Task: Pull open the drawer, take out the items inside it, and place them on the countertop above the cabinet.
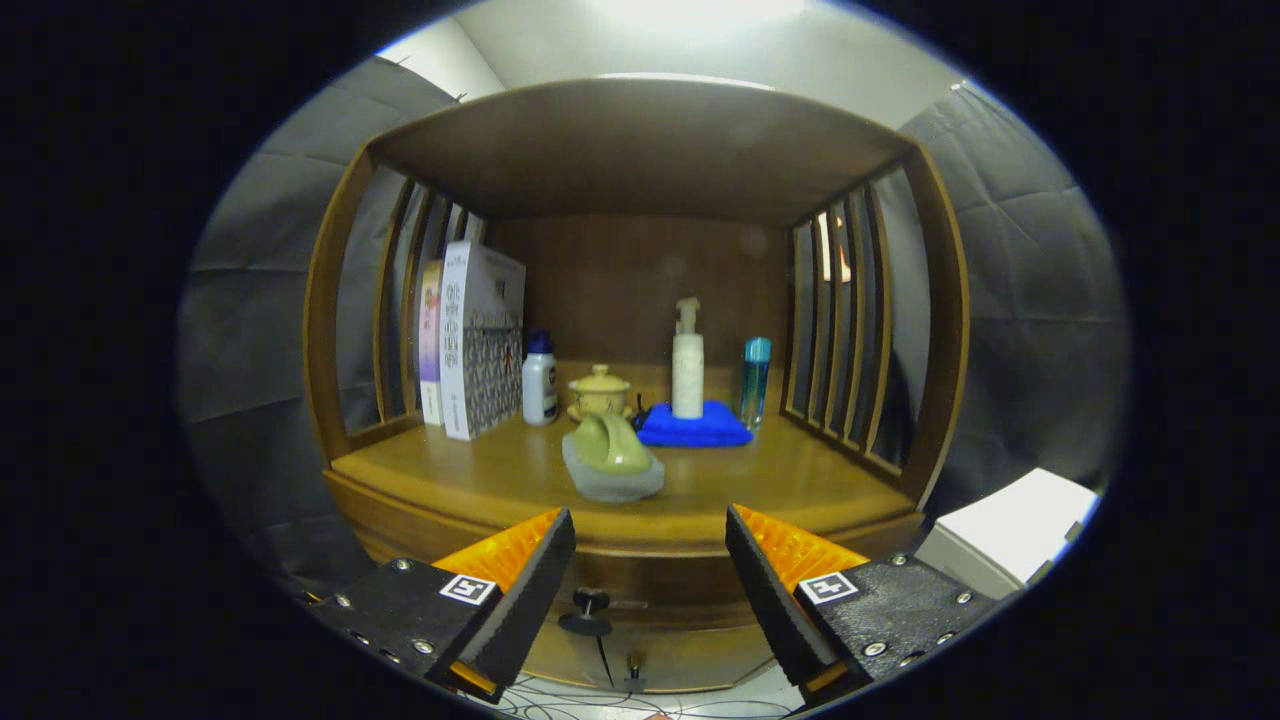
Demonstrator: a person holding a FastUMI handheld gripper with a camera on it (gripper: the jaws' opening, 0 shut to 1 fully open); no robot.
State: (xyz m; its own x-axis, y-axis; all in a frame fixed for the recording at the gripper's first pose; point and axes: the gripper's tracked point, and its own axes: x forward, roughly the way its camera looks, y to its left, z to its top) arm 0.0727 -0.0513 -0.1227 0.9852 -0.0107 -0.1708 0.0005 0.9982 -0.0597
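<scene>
Drawer shut below countertop edge, spread gripper facing it.

Gripper fingers spread wide, empty, before shut drawer; knob between.

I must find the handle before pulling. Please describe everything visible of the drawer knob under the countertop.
The drawer knob is small, dark and round, on a short stem, standing out from the brown wooden drawer front just below the countertop. It appears between the open fingers of the gripper, nearer the left one, and nothing touches it. The drawer looks closed.
</scene>
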